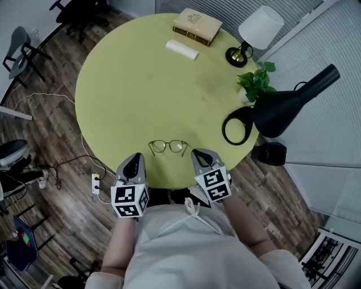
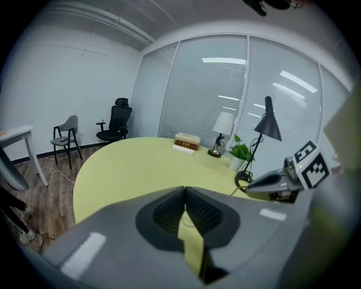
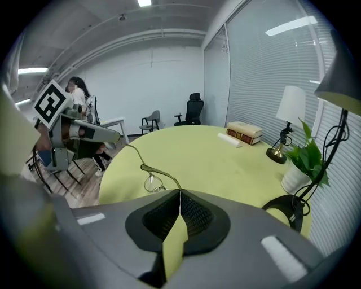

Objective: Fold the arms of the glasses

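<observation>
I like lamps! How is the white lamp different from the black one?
The white lamp has a pale wide shade; the black lamp has a dark pointed cone. The white lamp stands on a small solid foot; the black lamp on an open ring. Both stand on the table.

A round yellow-green table (image 1: 130, 96) stands on a dark wood-plank floor (image 1: 51, 130) in an office with white walls (image 2: 67, 79) and blind-covered glass partitions (image 2: 214, 90). A black office chair (image 2: 115, 121) and a grey chair (image 2: 66, 132) stand near the far wall. Ceiling strip lights (image 3: 144, 3) are lit overhead.
</observation>
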Demonstrator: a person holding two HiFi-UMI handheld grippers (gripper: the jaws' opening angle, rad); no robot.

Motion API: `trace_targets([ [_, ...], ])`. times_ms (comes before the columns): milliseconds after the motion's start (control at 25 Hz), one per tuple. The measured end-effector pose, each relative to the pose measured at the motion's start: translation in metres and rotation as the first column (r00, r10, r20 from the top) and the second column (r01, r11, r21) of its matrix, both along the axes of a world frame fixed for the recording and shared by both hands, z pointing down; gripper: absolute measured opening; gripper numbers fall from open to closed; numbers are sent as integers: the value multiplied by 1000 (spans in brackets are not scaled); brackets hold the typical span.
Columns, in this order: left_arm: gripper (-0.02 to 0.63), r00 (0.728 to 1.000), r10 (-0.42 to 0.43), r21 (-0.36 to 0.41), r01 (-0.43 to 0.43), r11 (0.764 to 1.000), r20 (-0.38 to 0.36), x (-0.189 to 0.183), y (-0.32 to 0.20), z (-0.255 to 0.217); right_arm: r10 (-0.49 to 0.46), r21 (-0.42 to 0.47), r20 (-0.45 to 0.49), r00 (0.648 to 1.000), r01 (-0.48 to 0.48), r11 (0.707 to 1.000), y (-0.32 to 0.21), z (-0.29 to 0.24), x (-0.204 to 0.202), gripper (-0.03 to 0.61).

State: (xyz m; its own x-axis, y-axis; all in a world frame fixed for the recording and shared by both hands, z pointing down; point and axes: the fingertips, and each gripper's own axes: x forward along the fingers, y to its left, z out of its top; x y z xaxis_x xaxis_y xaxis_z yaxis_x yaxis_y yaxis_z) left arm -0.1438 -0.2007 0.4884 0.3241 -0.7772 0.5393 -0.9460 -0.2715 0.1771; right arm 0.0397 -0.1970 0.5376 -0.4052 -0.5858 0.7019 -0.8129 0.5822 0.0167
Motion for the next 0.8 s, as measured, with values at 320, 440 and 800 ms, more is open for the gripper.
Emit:
trace_targets([
  [320, 6, 998, 65, -57, -65, 996, -1, -1, -25, 36, -80, -83, -106, 991, 71, 994, -17, 45, -5, 107],
  [440, 6, 997, 80, -63, -79, 995, 8, -1, -32, 46, -118, -81, -118, 986, 108, 991, -28, 50, -9, 107],
  [800, 6, 998, 70, -97, -70, 993, -4, -1, -39, 65, -290, -96, -226, 930, 275, 957, -32, 62, -24, 67],
])
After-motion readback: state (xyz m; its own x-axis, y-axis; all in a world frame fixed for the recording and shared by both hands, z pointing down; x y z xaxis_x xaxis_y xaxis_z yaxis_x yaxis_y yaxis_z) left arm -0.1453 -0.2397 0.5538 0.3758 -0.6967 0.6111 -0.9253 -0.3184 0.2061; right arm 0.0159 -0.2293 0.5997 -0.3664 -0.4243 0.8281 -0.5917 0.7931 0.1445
